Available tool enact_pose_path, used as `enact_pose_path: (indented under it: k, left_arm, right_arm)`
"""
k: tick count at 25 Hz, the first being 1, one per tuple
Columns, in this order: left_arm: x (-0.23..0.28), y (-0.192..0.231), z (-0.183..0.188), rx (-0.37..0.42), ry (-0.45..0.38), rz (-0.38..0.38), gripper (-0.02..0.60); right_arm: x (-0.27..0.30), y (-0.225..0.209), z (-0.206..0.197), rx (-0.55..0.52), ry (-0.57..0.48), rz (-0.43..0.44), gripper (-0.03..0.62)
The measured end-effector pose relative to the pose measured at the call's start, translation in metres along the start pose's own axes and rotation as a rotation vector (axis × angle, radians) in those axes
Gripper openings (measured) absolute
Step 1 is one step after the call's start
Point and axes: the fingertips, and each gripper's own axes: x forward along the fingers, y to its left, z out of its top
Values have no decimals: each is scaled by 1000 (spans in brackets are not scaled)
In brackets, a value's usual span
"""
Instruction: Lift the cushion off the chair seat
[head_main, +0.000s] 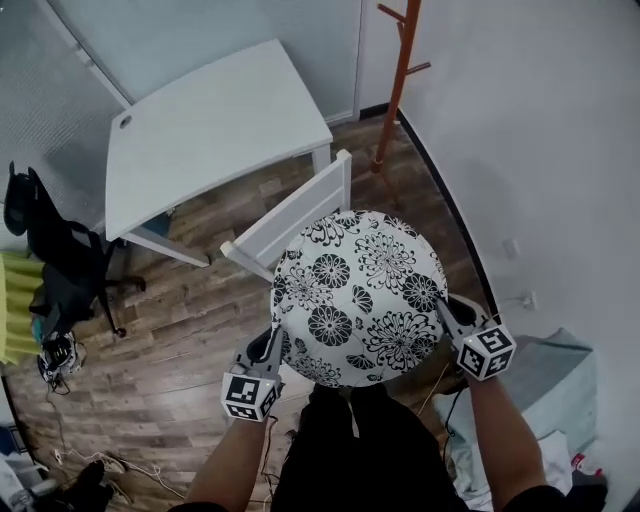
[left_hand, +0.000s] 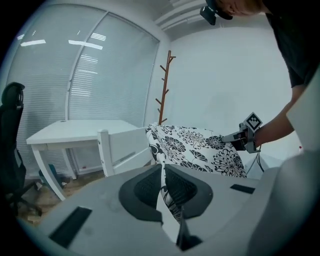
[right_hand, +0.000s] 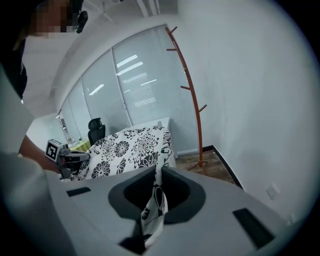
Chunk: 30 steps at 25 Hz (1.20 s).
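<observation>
The chair stands below and behind the cushion, which hangs about level with the top of the chair's back, seemingly clear of the seat, so the lift looks all but done. The left gripper and right gripper each pinch its edge on opposite sides.

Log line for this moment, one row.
left gripper: shut on cushion | right gripper: shut on cushion | cushion: held above chair seat

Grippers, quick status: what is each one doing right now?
Left gripper: shut on the near edge of the floral cushion.
Right gripper: shut on the floral cushion's opposite edge.
</observation>
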Motion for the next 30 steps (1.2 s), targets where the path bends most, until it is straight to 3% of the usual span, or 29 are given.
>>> enact_pose_path:
  k: [12,30]
  left_arm:
    - [14,18,-19,57,-11,34,14]
    - [15,19,-20,180,-147,46,15]
  right_arm:
    - [17,-9,-20,6,-70,40,38]
    - [25,-12,-37,2,-279,144,38]
